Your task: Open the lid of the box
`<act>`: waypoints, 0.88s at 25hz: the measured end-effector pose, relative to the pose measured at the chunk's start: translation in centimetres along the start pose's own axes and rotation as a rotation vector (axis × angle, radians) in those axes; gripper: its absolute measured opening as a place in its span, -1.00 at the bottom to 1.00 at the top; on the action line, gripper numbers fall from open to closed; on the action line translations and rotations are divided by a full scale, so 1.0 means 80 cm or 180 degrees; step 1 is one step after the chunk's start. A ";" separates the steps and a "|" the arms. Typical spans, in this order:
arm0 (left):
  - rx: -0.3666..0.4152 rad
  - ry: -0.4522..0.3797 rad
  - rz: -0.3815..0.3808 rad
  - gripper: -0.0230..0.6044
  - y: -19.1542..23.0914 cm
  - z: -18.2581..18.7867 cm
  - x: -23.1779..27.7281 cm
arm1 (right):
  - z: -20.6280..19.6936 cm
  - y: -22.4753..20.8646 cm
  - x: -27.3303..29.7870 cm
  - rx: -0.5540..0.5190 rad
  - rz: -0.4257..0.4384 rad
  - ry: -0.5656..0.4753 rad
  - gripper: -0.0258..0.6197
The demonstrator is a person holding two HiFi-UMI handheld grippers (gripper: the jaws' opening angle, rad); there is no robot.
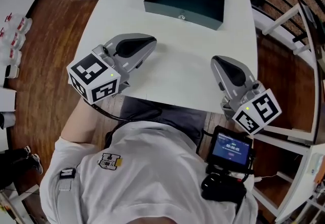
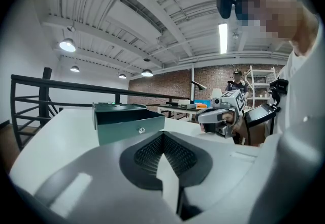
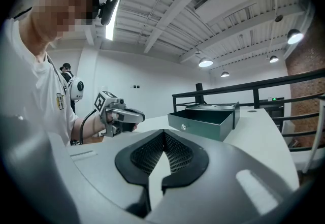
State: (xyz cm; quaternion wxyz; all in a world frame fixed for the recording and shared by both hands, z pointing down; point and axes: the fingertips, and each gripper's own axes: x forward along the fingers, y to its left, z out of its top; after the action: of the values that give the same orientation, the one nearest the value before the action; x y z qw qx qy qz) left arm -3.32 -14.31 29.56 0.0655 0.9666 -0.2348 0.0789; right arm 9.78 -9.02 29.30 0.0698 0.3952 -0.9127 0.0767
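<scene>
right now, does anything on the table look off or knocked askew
Nothing stands out. The green box sits upright on the white table with its lid open; the left gripper and right gripper are both shut and empty.

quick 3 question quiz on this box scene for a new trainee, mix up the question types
1. True or false: the green box on the white table is closed.
2. Which gripper holds something? A) left gripper B) right gripper C) neither
3. Fill in: both grippers' jaws are ____.

Key: 1 false, the box is open; 2 C; 3 shut
</scene>
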 end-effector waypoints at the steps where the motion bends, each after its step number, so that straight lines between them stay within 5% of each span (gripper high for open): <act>1: 0.0001 0.0001 0.0005 -0.93 0.000 0.000 0.000 | 0.000 0.000 0.000 -0.0002 0.0003 0.0001 -0.92; 22: 0.0002 0.0019 0.0007 -0.93 0.001 -0.001 0.004 | -0.002 0.001 0.000 -0.0008 0.0049 0.0023 -0.92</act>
State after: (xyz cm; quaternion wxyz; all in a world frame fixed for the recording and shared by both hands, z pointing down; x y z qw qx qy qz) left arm -3.08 -14.49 29.73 0.0658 0.9661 -0.2356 0.0820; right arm 9.73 -8.96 29.47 0.0730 0.3878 -0.9156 0.0774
